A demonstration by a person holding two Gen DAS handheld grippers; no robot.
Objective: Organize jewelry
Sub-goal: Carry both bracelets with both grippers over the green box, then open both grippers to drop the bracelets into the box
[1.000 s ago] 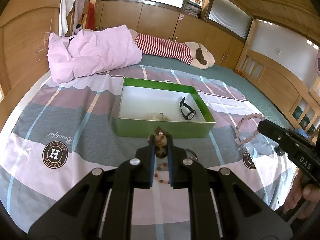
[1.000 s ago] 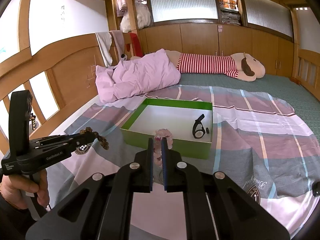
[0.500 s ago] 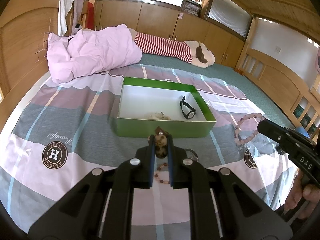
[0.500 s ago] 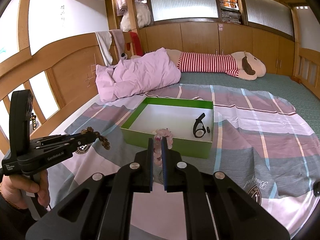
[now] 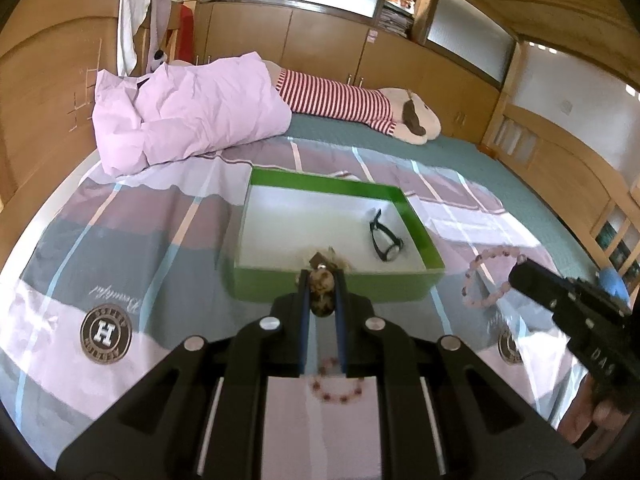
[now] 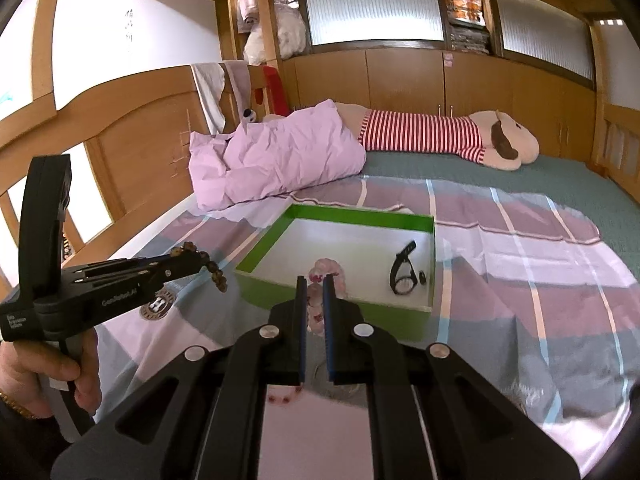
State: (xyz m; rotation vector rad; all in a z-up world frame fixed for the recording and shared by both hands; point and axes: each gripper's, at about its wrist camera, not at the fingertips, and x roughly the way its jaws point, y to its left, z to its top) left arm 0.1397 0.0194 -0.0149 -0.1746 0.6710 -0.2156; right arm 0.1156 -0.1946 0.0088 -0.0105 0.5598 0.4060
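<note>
The left gripper [image 5: 322, 294] points forward and downward over the bedspread [image 5: 132, 236], its 2 fingers clamped on a brown bead bracelet [image 5: 322, 292] whose mottled beads bulge between the blue pads. In the right wrist view the same tool comes in from the left edge, held by a hand [image 6: 44, 376] wrapped around its grip, the beads drooping from its tip [image 6: 212, 268] just short of the green box [image 6: 432, 248].

The right gripper [image 6: 315, 300] is tilted down the same way, fingers pressed together on a pale pink bead bracelet [image 6: 320, 276] that loops up above the tips. From the left wrist view this bracelet hangs as an open ring [image 5: 492, 276] off the end of the black tool, to the right of the box and clear of the fabric (the fingers themselves cannot be made out from that side).

The box sits on the striped bedspread ahead of both tools. A black watch [image 5: 384, 240] lies on its white floor near the right wall, and a small pale heap [image 5: 340, 258] rests against the near wall. A red bead bracelet [image 5: 338, 388] lies on the cover beneath the left gripper. A pink pillow [image 5: 188, 108] and a striped plush toy [image 5: 352, 100] lie farther back.
</note>
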